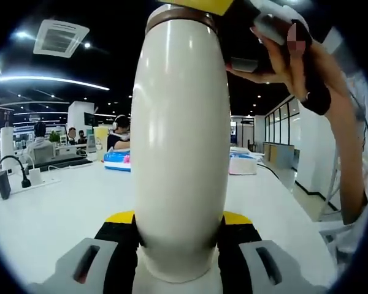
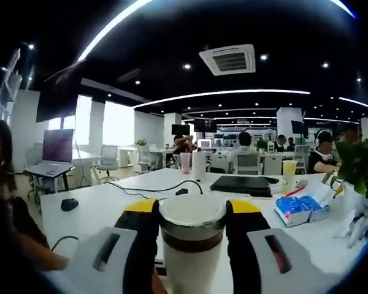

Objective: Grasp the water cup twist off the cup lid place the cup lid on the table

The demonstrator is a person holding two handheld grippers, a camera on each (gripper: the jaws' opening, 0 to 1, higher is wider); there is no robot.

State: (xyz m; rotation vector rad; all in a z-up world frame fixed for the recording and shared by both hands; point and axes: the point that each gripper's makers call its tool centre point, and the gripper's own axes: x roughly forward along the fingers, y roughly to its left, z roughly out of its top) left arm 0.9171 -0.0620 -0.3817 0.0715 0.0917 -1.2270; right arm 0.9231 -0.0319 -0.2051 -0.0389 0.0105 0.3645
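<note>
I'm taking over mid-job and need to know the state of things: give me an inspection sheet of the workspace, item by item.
Surface: white table, mostly bare near the work.
Job's things: cream water cup held above the table; cup lid with brown band, apparently on the cup.
Clutter: blue packet, black laptop, yellow drink, mouse, pink box.
Grippers: left gripper shut on the cup body; right gripper shut around the lid, a hand behind it.
Cables: black cable across the table; power strip with plugs.
Surroundings: open office, seated people, ceiling lights, plant.
</note>
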